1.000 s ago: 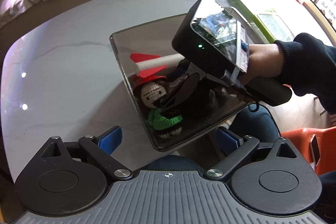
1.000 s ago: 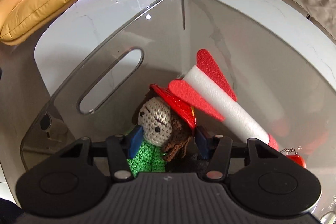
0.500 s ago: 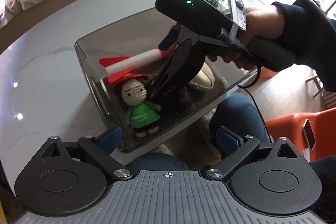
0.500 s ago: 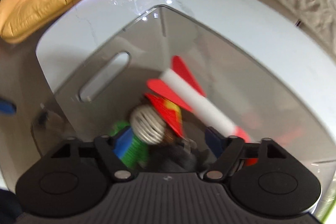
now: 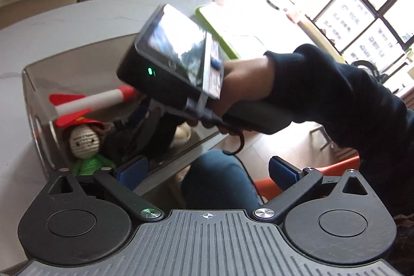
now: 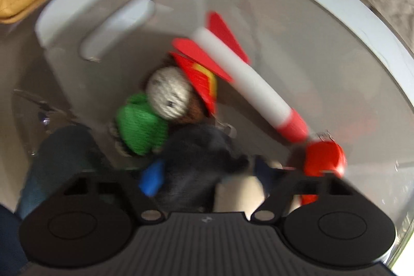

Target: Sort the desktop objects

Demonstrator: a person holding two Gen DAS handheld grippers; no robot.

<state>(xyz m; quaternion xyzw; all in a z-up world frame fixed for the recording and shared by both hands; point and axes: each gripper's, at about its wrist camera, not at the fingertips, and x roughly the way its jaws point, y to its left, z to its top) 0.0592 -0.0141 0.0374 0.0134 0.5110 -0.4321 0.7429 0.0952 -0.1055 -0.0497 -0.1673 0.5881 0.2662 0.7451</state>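
Since a second ago, the crocheted doll (image 6: 155,110) has been released: it was then framed between the blue pads of the right gripper (image 6: 209,175), and it is now seen lying free, ahead of those pads, inside the clear bin (image 5: 33,84). The right-wrist view is blurred by motion.

The jaws of the right gripper are spread apart, with nothing held; a dark soft object (image 6: 199,157) inside the bin lies between and in front of them. The left gripper (image 5: 207,167) is held outside the bin, beside its near wall; its jaws are wide apart and empty.

Inside the bin, the doll, with a green body and a red hat, is lying against the foam rocket (image 6: 248,84), whose white shaft crosses the bin at a slant, its red fins near the doll's head. A small red object (image 6: 323,157) is seen at the rocket's nose end; what it is cannot be told.

The bin stands on a white marble table (image 5: 64,25). From the left-wrist view, the right hand (image 5: 243,84) is seen gripping its tool above the bin.
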